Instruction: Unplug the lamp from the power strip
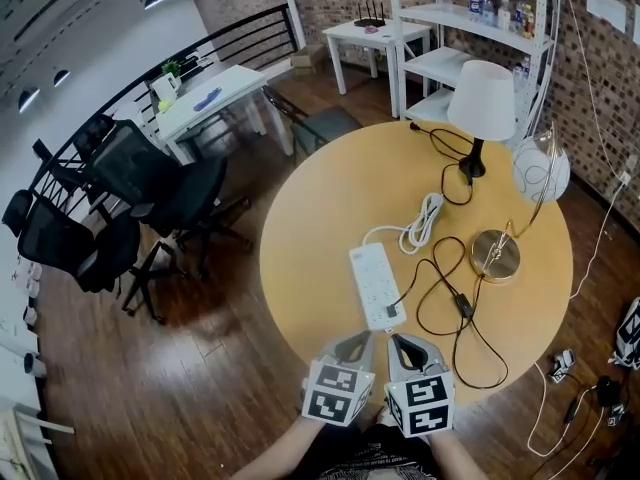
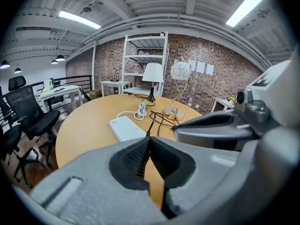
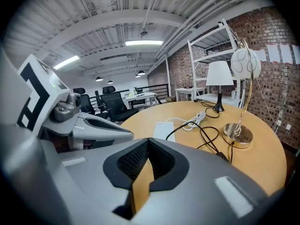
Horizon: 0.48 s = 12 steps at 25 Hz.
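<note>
A white power strip (image 1: 375,284) lies on the round wooden table (image 1: 310,218), its white cable coiled behind it. A black plug (image 1: 391,312) sits in the strip's near end. Its black cord (image 1: 440,268) loops past an inline switch toward the gold-based lamp (image 1: 496,256) with a globe shade. My left gripper (image 1: 358,340) and right gripper (image 1: 401,342) hover side by side at the table's near edge, just short of the strip, both shut and empty. The strip (image 2: 126,128) lies ahead of the left gripper (image 2: 149,139). From the right gripper (image 3: 149,140) the strip (image 3: 164,129) is also straight ahead.
A second lamp with a white shade (image 1: 481,98) stands at the table's far side, its black cord trailing on the wood. White shelving (image 1: 470,28) rises behind the table. Black office chairs (image 1: 150,198) stand to the left. Cables lie on the floor (image 1: 570,408) at the right.
</note>
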Each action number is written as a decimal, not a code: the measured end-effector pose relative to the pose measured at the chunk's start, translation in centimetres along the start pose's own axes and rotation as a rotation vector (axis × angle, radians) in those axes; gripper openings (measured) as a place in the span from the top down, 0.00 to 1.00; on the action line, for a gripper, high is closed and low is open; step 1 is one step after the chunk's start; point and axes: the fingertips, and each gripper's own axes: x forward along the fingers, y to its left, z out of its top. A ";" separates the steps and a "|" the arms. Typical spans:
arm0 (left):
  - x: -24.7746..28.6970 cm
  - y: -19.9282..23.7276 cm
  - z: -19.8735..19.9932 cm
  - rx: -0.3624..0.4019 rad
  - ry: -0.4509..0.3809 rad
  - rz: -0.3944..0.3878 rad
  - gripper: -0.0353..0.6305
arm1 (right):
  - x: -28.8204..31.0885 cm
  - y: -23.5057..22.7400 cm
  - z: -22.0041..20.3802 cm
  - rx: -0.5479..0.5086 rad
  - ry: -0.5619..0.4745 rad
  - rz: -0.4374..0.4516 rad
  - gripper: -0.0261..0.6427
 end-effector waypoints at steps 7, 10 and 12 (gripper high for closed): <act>3.2 2.2 0.0 0.035 0.008 -0.052 0.94 | 3.3 -1.8 -1.4 0.017 0.060 -0.034 0.93; 4.8 2.9 0.5 0.042 -0.006 -0.124 0.94 | 4.9 -2.7 -2.1 0.029 0.089 -0.073 0.92; 6.1 3.5 0.1 0.081 0.029 -0.165 0.94 | 5.7 -3.1 -2.3 0.037 0.105 -0.105 0.91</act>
